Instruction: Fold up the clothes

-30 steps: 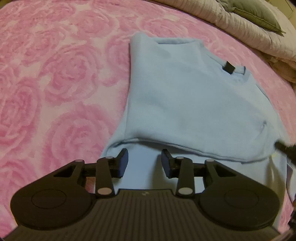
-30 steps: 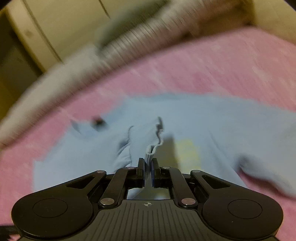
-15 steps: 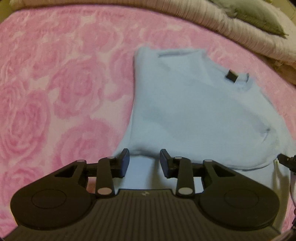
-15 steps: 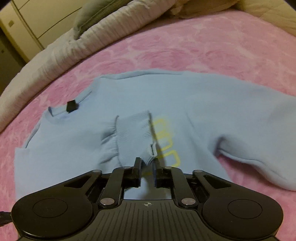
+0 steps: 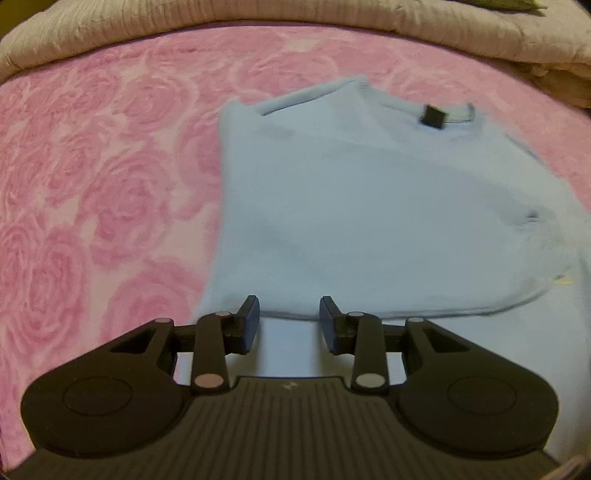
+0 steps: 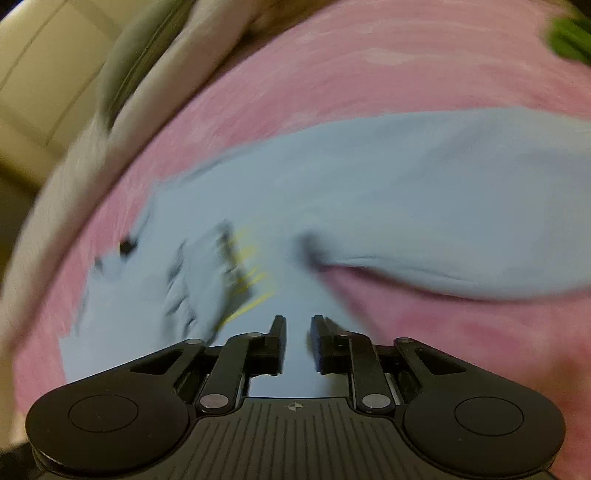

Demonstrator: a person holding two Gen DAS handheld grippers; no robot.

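The right gripper (image 6: 297, 341), its jaws opening and now empty, has let go the cuff (image 6: 207, 273) onto the blue sweater (image 5: 369, 206) on the bed (image 5: 110, 177), finishing that sleeve fold, while the left gripper (image 5: 290, 325) hovers apart.

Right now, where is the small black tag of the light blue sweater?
In the left wrist view the black tag sits at the sweater's neckline, upper right, at its far end near the beige quilt.
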